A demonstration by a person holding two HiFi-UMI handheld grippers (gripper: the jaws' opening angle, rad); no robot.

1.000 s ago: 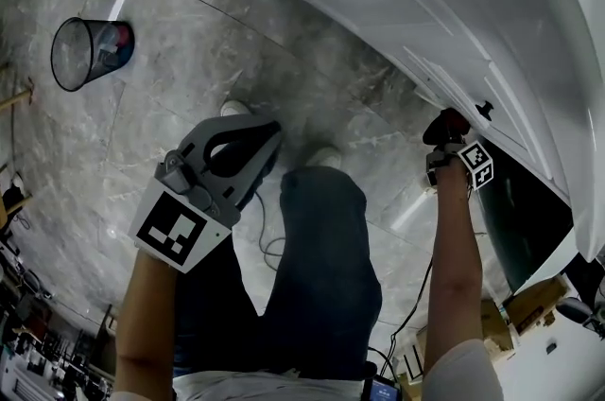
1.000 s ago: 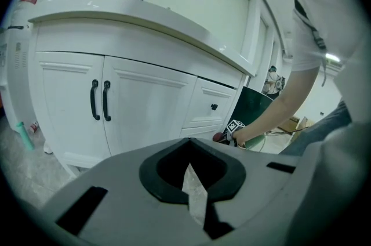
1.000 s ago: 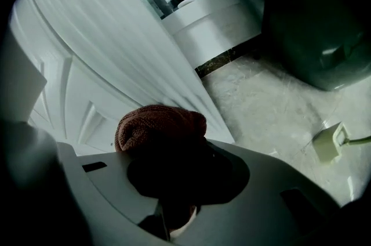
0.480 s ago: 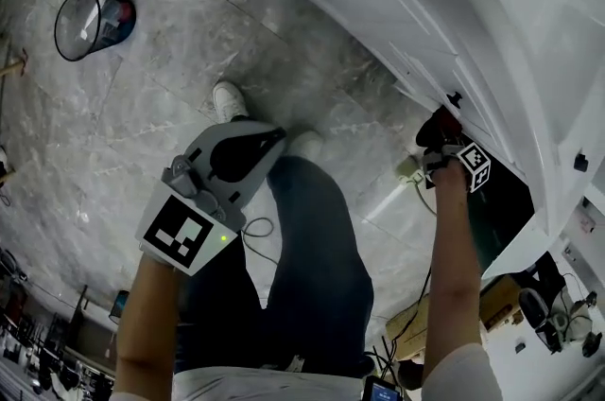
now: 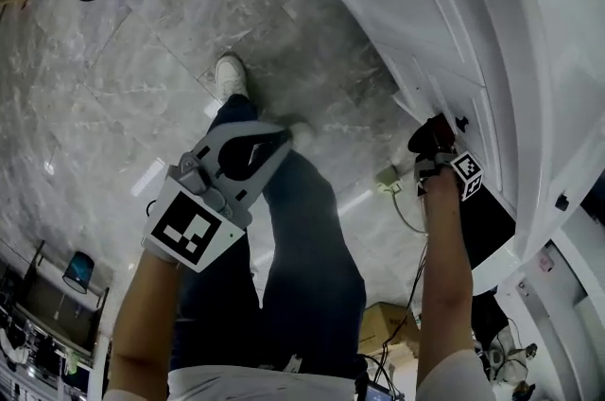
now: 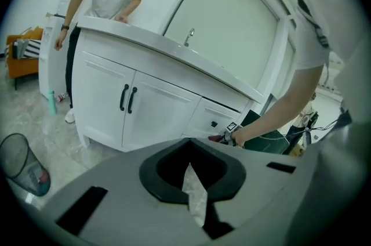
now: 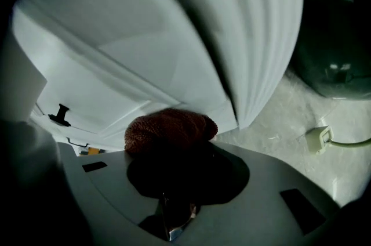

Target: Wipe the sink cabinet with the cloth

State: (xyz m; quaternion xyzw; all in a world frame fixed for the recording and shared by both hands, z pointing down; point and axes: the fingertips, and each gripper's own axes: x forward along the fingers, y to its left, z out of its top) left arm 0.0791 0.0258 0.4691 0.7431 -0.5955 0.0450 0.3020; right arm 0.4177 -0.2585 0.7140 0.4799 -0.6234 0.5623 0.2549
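Fingers of the right gripper [image 7: 174, 149] are clamped tight on a bunched reddish-brown cloth [image 7: 171, 127], which bulges past their tips and meets the white front of the sink cabinet [image 6: 153, 108]. The contact is under the front edge of the countertop, towards its right end and just beside a drawer with a small black knob [image 7: 59, 114]. The left gripper [image 5: 279, 139] hangs low and well away from the cabinet, its jaws together with nothing between them.

To wipe well, I judge the clamp should stay firm so the cloth does not slip out. Only the soft bulge should touch the paint, never the grey jaw tips. Long, even strokes along the panel would suit, following the mouldings and easing round the knob without catching on it. Light, steady pressure should be enough on a smooth painted face. A plug on a cable [image 7: 319, 137] lies on the floor below, so footing needs some care
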